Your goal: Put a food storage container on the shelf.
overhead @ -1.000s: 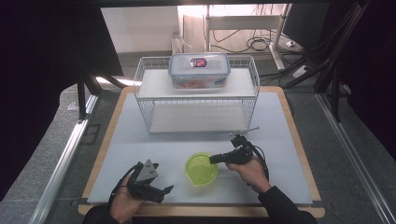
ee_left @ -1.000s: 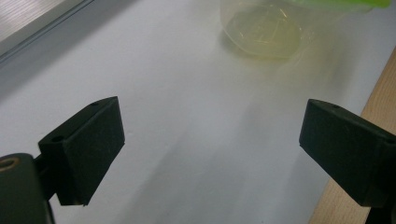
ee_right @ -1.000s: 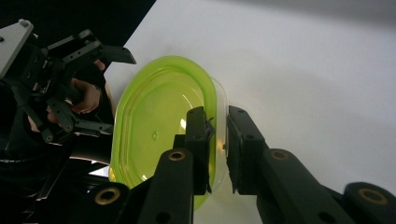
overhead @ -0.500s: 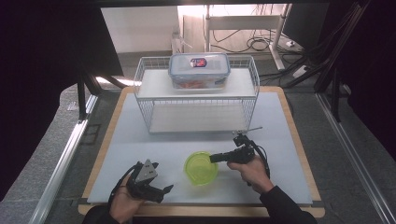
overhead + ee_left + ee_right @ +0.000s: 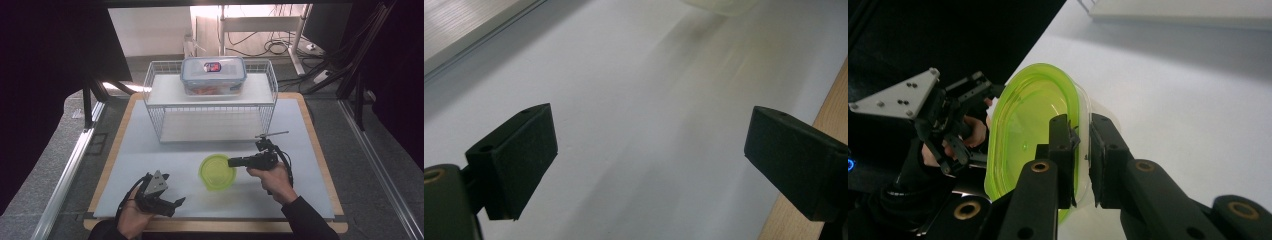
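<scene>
High view: a person sits at a white table [image 5: 150,150] holding a two-jaw gripper in each hand. The right gripper [image 5: 235,162] points leftward and meets the right edge of a round green lid [image 5: 217,172], which sits near the table's front centre, just ahead of a white wire rack [image 5: 210,107]. On the rack's upper shelf rests a clear container with a blue-rimmed lid [image 5: 213,75] (something orange shows inside it).

Right gripper view: the right gripper [image 5: 1080,150] has its black jaws drawn close together on the rim of the green lid [image 5: 1028,125], one jaw on each face, and the lid stands on edge between them. The left gripper [image 5: 948,120] shows beyond it with its grey plate.

Left gripper view: the left gripper [image 5: 649,150] has its jaws spread wide with bare table between them. It sits low at the table's front left, well apart from the lid.
</scene>
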